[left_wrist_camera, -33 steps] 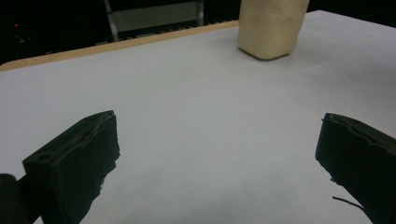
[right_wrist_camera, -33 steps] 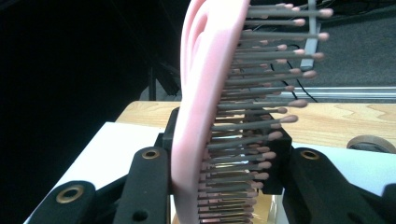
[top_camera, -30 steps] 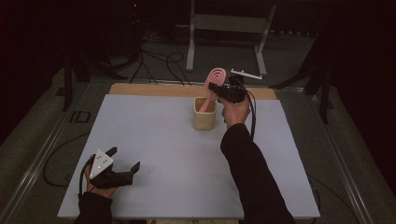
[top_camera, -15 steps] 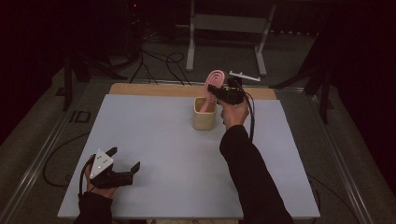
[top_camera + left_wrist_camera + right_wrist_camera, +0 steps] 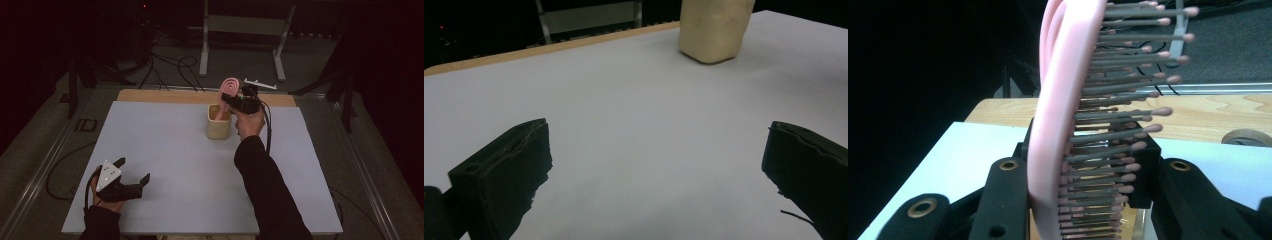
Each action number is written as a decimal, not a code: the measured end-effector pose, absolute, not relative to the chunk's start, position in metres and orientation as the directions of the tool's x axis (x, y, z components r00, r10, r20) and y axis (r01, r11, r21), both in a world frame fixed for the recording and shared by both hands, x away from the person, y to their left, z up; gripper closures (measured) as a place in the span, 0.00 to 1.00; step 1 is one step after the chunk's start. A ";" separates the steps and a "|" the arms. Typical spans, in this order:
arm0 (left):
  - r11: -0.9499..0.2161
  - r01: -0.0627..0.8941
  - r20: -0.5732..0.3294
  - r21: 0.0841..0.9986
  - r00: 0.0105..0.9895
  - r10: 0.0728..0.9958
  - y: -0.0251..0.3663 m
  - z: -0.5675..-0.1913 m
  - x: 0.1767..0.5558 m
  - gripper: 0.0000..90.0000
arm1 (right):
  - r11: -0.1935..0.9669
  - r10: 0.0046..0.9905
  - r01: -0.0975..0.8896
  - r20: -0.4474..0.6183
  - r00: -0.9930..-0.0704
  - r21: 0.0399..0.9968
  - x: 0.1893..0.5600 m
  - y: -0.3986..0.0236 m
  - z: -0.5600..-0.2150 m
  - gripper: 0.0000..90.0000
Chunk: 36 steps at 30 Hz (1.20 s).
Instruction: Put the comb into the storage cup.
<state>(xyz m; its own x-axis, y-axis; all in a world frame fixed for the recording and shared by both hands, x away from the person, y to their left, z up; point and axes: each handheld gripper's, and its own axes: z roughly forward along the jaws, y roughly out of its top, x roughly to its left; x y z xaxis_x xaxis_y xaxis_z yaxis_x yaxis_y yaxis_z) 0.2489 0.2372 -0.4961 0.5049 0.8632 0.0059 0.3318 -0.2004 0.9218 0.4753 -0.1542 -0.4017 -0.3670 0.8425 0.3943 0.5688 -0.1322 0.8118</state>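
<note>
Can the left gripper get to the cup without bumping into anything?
Probably yes. The left gripper is open and bare table lies between it and the cup. But the right gripper holds a pink brush in the cup, so the top is taken.

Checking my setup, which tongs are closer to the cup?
Right. The right tongs hold a brush just above the cup; the left tongs rest open at the table's near-left.

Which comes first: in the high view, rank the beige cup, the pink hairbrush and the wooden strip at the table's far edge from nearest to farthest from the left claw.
1. The beige rounded cup, standing mid-table toward the far side.
2. The pink plastic hairbrush, sticking up from that cup, gripped by the right claw.
3. The light wooden strip, along the far table edge.
Measured from the left claw, near left, open.
</note>
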 end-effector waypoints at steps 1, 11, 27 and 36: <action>-0.200 0.332 0.006 0.922 0.505 0.863 0.237 -0.496 0.249 0.00 | -0.131 0.843 0.570 0.394 -0.366 0.811 0.475 -0.154 -0.402 0.70; -0.199 0.331 0.005 0.922 0.505 0.863 0.237 -0.496 0.249 0.00 | -0.120 0.848 0.573 0.384 -0.366 0.811 0.475 -0.149 -0.406 0.70; -0.198 0.331 0.004 0.923 0.505 0.863 0.237 -0.496 0.249 0.00 | -0.118 0.851 0.578 0.382 -0.360 0.807 0.474 -0.146 -0.413 0.69; -0.199 0.331 0.005 0.923 0.506 0.863 0.237 -0.496 0.249 0.00 | -0.120 0.849 0.579 0.386 -0.361 0.806 0.474 -0.145 -0.414 0.69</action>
